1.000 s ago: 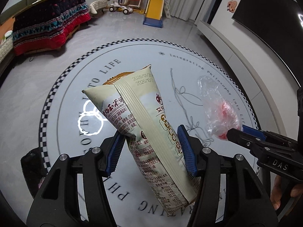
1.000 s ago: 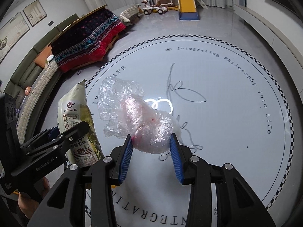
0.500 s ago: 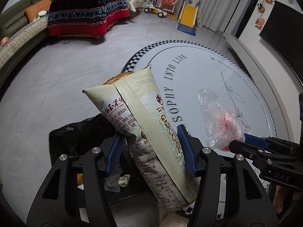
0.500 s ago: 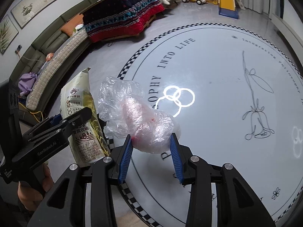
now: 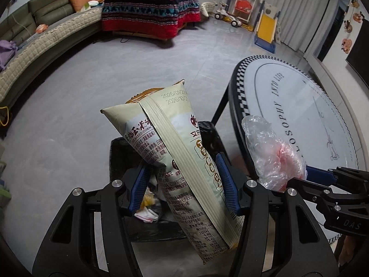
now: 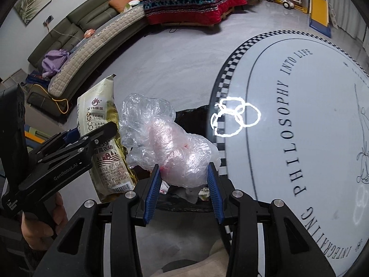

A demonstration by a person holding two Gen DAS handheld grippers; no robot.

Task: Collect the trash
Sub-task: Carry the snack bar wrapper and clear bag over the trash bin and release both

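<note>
The snack bag (image 5: 184, 161) stands pinched between the left gripper (image 5: 184, 184) pads, directly over the black-lined trash bin (image 5: 120, 157) below. Beside it, the right gripper (image 6: 183, 184) clamps the crumpled plastic wrap (image 6: 166, 138). The tall bag could tip onto the bin's rim if let go off-centre; the light wrap may cling to a pad or drift onto the floor (image 5: 69, 92).

Two pieces of trash are held up: one cream snack bag (image 5: 184, 161) on the left and one crumpled clear plastic wrapper (image 6: 166, 143) on the right. Two grippers carry them, the left gripper (image 5: 184, 184) and the right gripper (image 6: 184, 184). One black-lined trash bin (image 5: 120, 159) sits below, near one round table (image 5: 299, 106). Far off stand one curved sofa (image 5: 34, 53) and one toy slide (image 5: 267, 27).
</note>
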